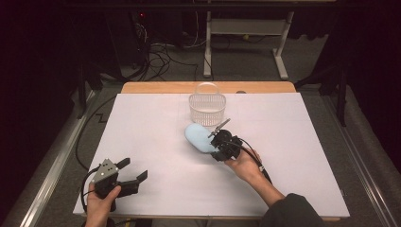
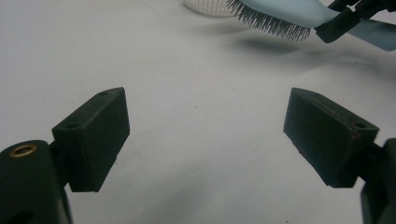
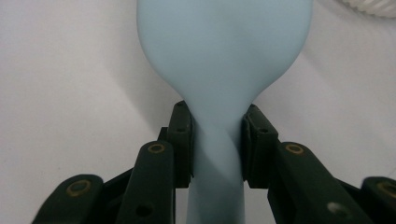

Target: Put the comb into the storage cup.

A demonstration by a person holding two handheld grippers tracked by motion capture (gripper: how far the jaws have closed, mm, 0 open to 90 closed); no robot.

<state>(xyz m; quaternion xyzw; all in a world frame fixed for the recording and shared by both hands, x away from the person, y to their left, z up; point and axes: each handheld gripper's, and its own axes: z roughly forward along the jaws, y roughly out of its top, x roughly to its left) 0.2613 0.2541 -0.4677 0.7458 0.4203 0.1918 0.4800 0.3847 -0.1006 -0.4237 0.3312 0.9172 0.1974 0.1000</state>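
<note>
Here the right gripper (image 1: 218, 142) is clenched on the narrow handle of a pale blue plastic hairbrush (image 1: 198, 137), holding it above the middle of the white worktop (image 1: 156, 142), its bristles pointing down. A clear ribbed plastic basket (image 1: 207, 108) stands just beyond the brush, near the far edge. Near the front left corner, the left gripper (image 1: 135, 170) hangs released, jaws wide with nothing between them.

Table (image 1: 156, 142) is viewed from above the person's side, forward and down. Left gripper view is taken low, level, across it; right gripper view close on the brush (image 3: 224, 60). Brush (image 2: 289, 18) is shared by all.
</note>
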